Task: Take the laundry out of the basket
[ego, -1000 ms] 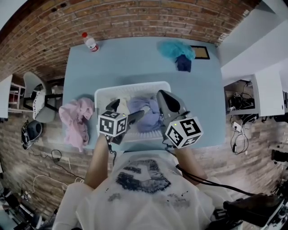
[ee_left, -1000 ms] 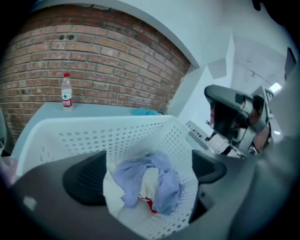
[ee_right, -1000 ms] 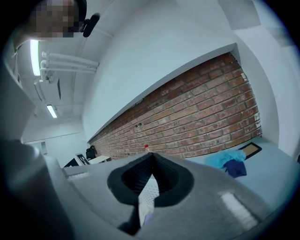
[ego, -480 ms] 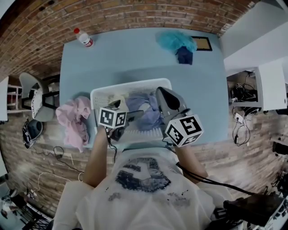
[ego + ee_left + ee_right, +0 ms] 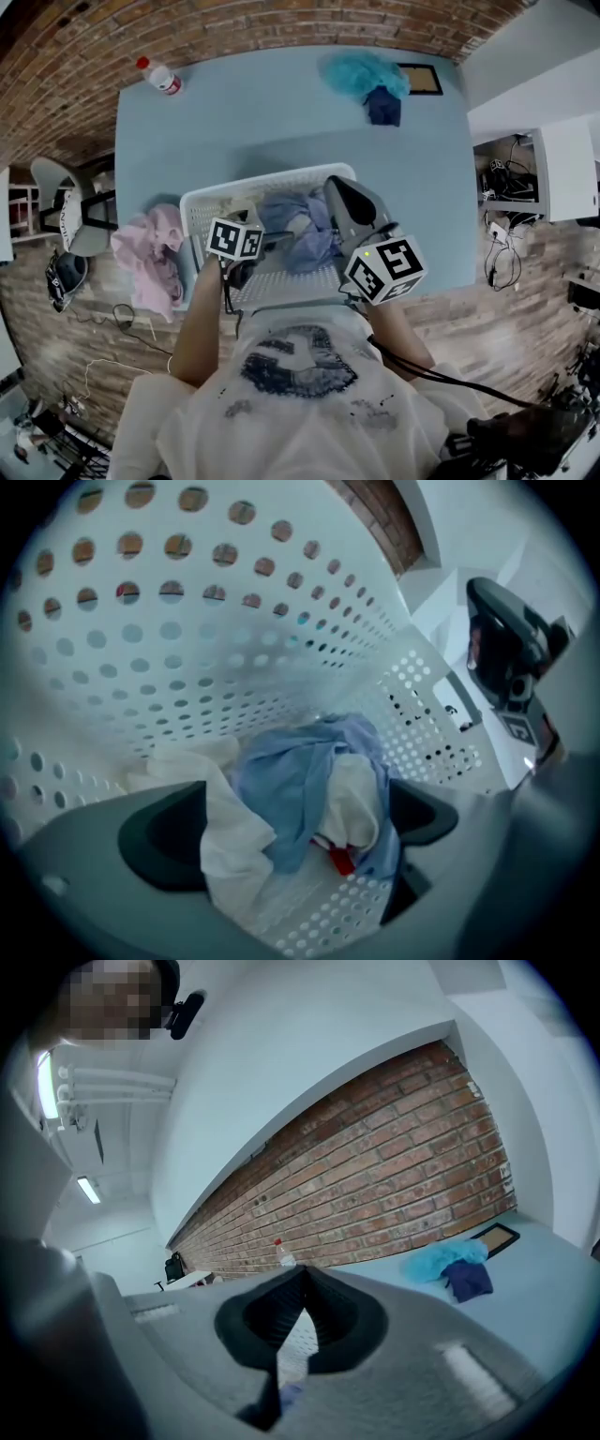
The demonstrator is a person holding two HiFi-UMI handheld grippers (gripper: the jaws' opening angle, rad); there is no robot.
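Observation:
A white perforated basket [image 5: 202, 202] stands on the blue table, near its front edge. Inside lie a light blue garment [image 5: 300, 775], a white one [image 5: 220, 832] and a scrap of red [image 5: 343, 861]. My left gripper [image 5: 295, 827] reaches down into the basket [image 5: 187, 621]. Its jaws have just been opening and stand wide, with the white and blue cloth between them and no grip on it. In the head view the left gripper [image 5: 261, 246] is at the basket's near left. My right gripper [image 5: 336, 192] hovers over the basket's right side, shut and empty.
Pink clothes [image 5: 148, 255] lie in a heap on the table left of the basket. At the far side lie a teal cloth [image 5: 364, 73] and a dark blue one [image 5: 382, 105], beside a small frame [image 5: 419, 79]. A bottle [image 5: 157, 77] stands far left.
My left gripper has dropped lower into the basket and tipped further down towards the cloth. The right gripper has sunk slightly.

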